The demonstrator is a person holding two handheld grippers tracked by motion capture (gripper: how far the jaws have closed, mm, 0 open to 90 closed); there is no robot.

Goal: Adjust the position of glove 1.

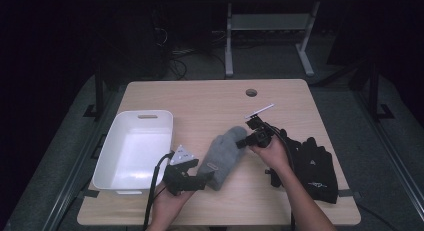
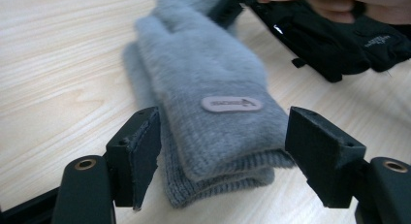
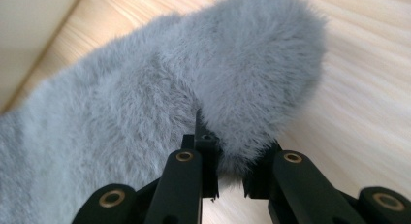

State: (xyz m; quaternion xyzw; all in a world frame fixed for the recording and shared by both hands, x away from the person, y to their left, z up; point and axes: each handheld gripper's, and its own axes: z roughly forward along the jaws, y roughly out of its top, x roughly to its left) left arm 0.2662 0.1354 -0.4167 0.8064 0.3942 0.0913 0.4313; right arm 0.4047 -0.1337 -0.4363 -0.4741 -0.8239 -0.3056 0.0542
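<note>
**Grey mittens gripped at the far end, straddled at the cuff**

A pair of fluffy grey mittens (image 1: 221,156) lies stacked on the wooden table (image 1: 210,98), near its middle, slanting from the near left to the far right; a white tub (image 1: 111,156) sits just to their left, and black gloves (image 1: 315,166) lie to their right, near the table's right edge. The right gripper (image 1: 244,141) has its jaws pinched on the fuzzy tip of the mittens at the far end; in the right gripper view the fur bulges out between the two pads. The left gripper (image 1: 207,177) is at the ribbed cuff end, nearer the person; its jaws stand spread, one on either side of the cuffs, not pressing them; a small oval label (image 2: 231,104) shows on the top mitten just beyond the jaws.
</note>
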